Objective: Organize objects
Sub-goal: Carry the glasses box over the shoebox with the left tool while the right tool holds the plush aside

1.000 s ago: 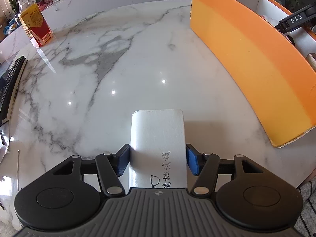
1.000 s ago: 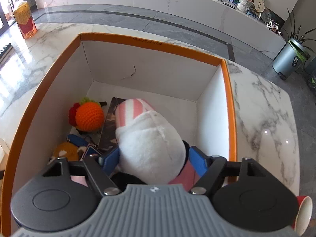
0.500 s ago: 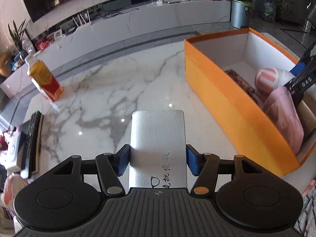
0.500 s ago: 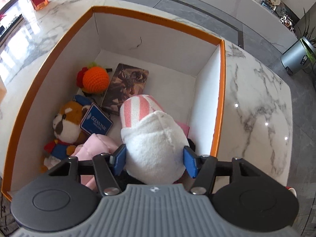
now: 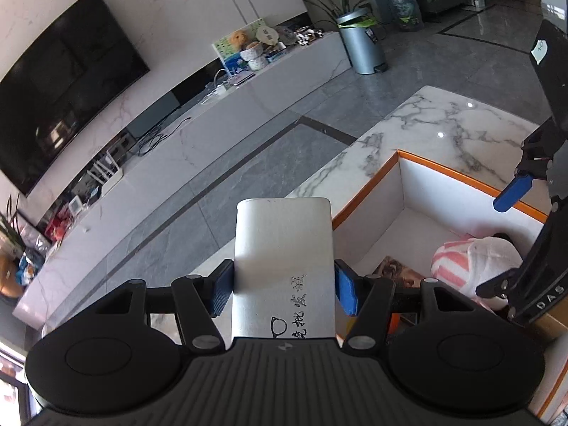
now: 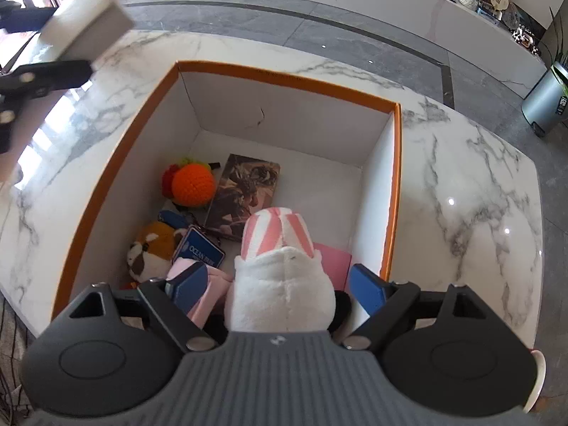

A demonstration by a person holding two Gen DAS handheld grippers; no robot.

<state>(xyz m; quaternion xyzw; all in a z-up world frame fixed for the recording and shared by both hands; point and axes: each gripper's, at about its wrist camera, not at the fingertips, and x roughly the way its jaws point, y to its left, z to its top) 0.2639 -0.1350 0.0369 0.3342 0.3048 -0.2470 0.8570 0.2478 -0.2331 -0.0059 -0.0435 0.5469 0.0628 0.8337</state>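
**Case carried in on the left, slipper let go on the right**

The left gripper (image 5: pixel 284 293) is clamped narrow on a flat white rectangular glasses case with black printed characters (image 5: pixel 282 259), its blue pads pressed against the two long edges so the case sticks out forward along the fingers. Gripped that way, it can probably be slid end-first into the open orange-rimmed cardboard box with white inner walls (image 6: pixel 284 78), which sits on the white grey-veined marble tabletop (image 6: pixel 468 184). The case hangs in the air beside the box's left rim, not yet over the inside.

The right gripper (image 6: pixel 280 285) stands wide above the box, and the fluffy white slipper with a pink-and-white striped toe (image 6: pixel 280 266) lies between the jaws with a gap on each side; neither pad presses it. It rests on the box floor near the right wall, beside a pink cloth item (image 6: pixel 198 284), a brown-and-white plush animal (image 6: pixel 151 254), an orange crocheted ball toy (image 6: pixel 193 184) and a dark picture-covered book (image 6: pixel 245 195).

A second ago the left camera looked down at the tabletop with the box's outer wall at its side; now the view takes in the room and the box's inside. The case sits unchanged between the pads. The right jaws, then tight on the slipper, have just been opening.
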